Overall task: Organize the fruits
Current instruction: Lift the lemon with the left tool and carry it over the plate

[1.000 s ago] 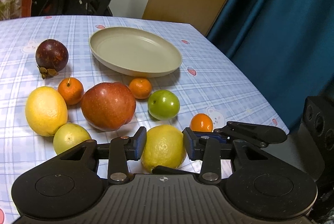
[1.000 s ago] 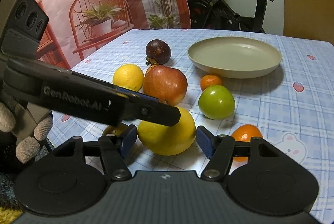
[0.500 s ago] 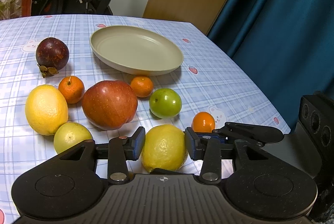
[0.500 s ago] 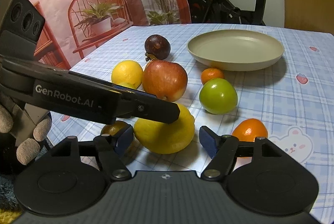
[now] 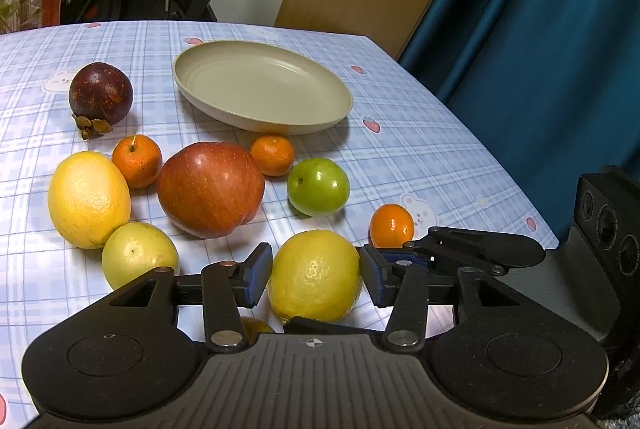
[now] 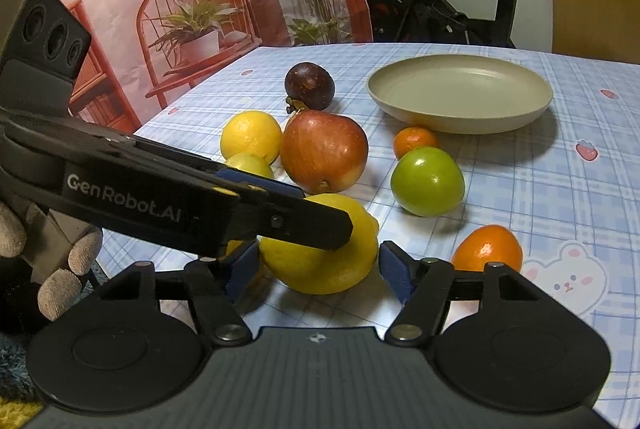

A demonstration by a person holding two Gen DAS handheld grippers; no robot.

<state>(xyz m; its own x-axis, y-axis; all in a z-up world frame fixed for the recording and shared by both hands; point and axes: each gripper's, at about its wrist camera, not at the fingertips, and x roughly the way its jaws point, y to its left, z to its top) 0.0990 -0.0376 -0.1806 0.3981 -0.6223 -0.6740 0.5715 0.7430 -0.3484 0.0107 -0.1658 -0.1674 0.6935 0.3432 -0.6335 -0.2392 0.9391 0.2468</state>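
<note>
A yellow lemon (image 5: 316, 277) lies on the checked tablecloth, and both grippers stand around it. My left gripper (image 5: 316, 277) has its blue pads at the lemon's two sides and its jaws are opening, with no clear squeeze on the fruit. In the right wrist view its finger (image 6: 304, 225) crosses over the lemon (image 6: 328, 269). My right gripper (image 6: 320, 269) straddles the same lemon with a gap at each pad while its jaws are closing. The beige plate (image 5: 260, 85) stands bare at the back. A red apple (image 5: 210, 189) and a green apple (image 5: 318, 187) lie between the lemon and the plate.
A mangosteen (image 5: 100, 93), a second lemon (image 5: 88, 199), a pale yellow-green fruit (image 5: 138, 255) and three mandarins (image 5: 136, 161) (image 5: 272, 155) (image 5: 391, 225) lie around. The table's right edge meets a blue curtain (image 5: 540, 49). An exercise bike (image 6: 440, 9) stands behind. A gloved hand (image 6: 60, 269) holds the left gripper.
The left gripper's pads have spread slightly away from the lemon's sides. The right gripper's pads stand a little wider than a second ago. The lemon stays on the cloth.
</note>
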